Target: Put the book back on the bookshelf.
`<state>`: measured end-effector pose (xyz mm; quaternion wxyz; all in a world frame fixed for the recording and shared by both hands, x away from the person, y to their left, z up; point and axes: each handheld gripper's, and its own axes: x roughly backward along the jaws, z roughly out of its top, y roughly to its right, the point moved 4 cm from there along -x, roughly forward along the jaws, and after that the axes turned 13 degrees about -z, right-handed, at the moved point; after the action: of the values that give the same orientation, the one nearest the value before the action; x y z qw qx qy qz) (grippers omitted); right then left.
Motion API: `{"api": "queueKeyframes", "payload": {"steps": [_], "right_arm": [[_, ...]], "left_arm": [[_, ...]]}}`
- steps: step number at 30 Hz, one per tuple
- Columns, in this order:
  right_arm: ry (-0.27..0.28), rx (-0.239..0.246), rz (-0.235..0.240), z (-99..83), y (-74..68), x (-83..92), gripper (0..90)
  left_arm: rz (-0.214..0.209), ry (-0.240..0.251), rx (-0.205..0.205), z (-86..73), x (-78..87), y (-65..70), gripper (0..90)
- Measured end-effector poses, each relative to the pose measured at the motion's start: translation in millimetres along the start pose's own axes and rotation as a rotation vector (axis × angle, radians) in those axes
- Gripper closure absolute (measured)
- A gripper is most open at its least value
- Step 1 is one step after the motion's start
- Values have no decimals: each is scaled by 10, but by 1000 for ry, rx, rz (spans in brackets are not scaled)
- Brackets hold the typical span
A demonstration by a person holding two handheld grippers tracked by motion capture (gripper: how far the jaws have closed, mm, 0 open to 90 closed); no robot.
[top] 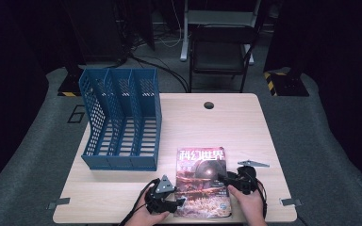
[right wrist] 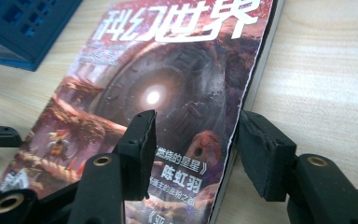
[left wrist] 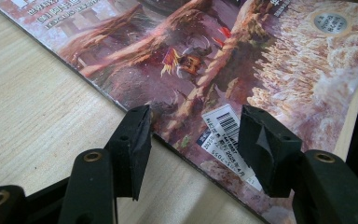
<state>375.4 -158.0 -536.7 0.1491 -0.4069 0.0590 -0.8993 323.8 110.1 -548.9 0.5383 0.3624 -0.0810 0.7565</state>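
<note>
Two grippers work a magazine [top: 202, 182] lying flat at the frame's lower middle. Left gripper [top: 181, 202] straddles its left edge, jaws spread, not pinching. Right gripper [top: 222, 177] straddles the right edge, spread too, probably lining up a lift toward the blue file rack [top: 121, 119] upper left.

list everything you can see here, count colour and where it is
magazine: 1, red-brown cover with white title, flat on the table's near edge between the two grippers
file rack: 1, blue, three slots, table's left half, beyond the magazine
table: 1, light wood, centre, dark round hole near its far edge
chair: 1, dark, on the floor beyond the table
left gripper: 1, black, jaws open astride the magazine's left edge
right gripper: 1, black, jaws open astride its right edge
hands: 2, at the near edge, holding the grippers
</note>
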Motion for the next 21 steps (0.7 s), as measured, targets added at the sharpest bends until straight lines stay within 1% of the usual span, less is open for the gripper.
{"api": "queueKeyframes", "payload": {"steps": [2, 3, 5, 6, 7, 8, 9, 11, 14, 15, 16, 17, 19, 20, 21], "right_arm": [[7, -7, 7, 10, -11, 28, 477], [39, -9, 36, 40, -21, 87, 487], [71, -21, 84, 70, -45, 140, 492], [71, -21, 84, 70, -45, 140, 492], [78, -32, 103, 82, -66, 167, 493], [98, -28, 134, 102, -106, 196, 494], [97, -25, 148, 104, -129, 203, 495], [87, -20, 167, 94, -170, 200, 496], [77, -14, 164, 81, -192, 174, 494], [53, -19, 164, 75, -196, 124, 492], [53, -19, 164, 75, -196, 124, 492], [41, -21, 163, 71, -193, 104, 491], [14, -21, 155, 57, -178, 38, 488], [-11, -23, 148, 46, -161, -23, 488], [-19, -26, 146, 43, -152, -52, 488]], "left_arm": [[-1, -1, -1, 1, -1, -1, 442], [-1, -1, -2, 1, 0, -2, 442], [-2, -1, -2, 1, 0, -2, 442], [-2, -1, -2, 1, 0, -2, 442], [-2, 0, 0, 0, -1, 0, 442], [-2, 0, 1, -1, -1, 1, 442], [3, 0, -8, 0, 2, -5, 442], [2, -2, -6, 0, 3, -4, 443], [1, -2, -6, -1, 2, -4, 443], [1, -1, -5, 0, 2, -4, 442], [2, -1, -5, -1, 2, -3, 442], [2, 0, -7, 0, 2, -5, 442], [2, 7, -4, -2, -1, -2, 443], [-9, 1, -4, -3, 6, -2, 442], [-2, 9, -6, -5, 1, -3, 443]]}}
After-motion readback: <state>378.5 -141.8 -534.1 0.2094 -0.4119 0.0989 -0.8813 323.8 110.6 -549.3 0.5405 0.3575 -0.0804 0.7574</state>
